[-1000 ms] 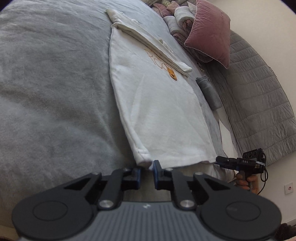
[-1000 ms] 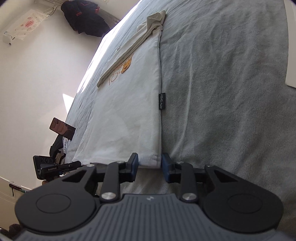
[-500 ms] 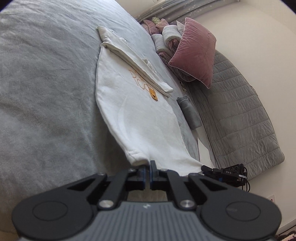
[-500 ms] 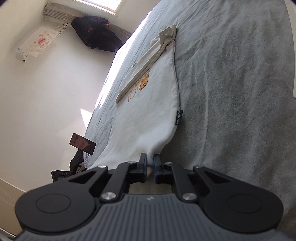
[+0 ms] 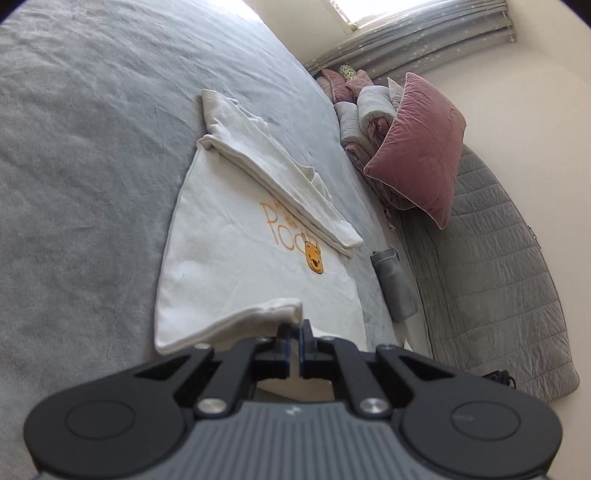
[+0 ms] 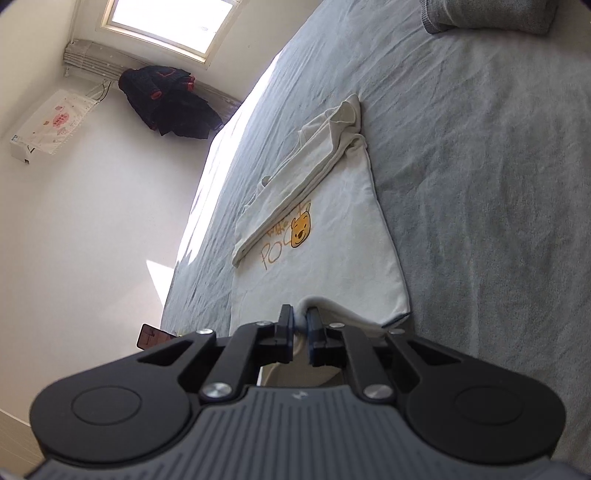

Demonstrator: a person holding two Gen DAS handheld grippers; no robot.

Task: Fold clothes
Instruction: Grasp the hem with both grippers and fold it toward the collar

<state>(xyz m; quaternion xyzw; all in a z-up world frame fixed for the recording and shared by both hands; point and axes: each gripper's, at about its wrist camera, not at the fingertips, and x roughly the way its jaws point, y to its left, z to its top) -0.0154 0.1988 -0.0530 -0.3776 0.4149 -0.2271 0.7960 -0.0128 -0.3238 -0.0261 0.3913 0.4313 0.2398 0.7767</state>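
Bright daylight throughout, entering through the window [image 6: 168, 27] at upper left in the right wrist view and past the curtain [image 5: 413, 40] at the top of the left. Overexposed glare along the far edge of the grey blanket [image 6: 480, 184], plus a blown-out sun patch on the wall [image 6: 159, 275]. Soft, faint shadows under the white sweatshirt [image 5: 236, 266]. Strong fisheye bending, dark vignette in the corners. Sharp mid-frame, slightly soft at the gripper bodies at the bottom.
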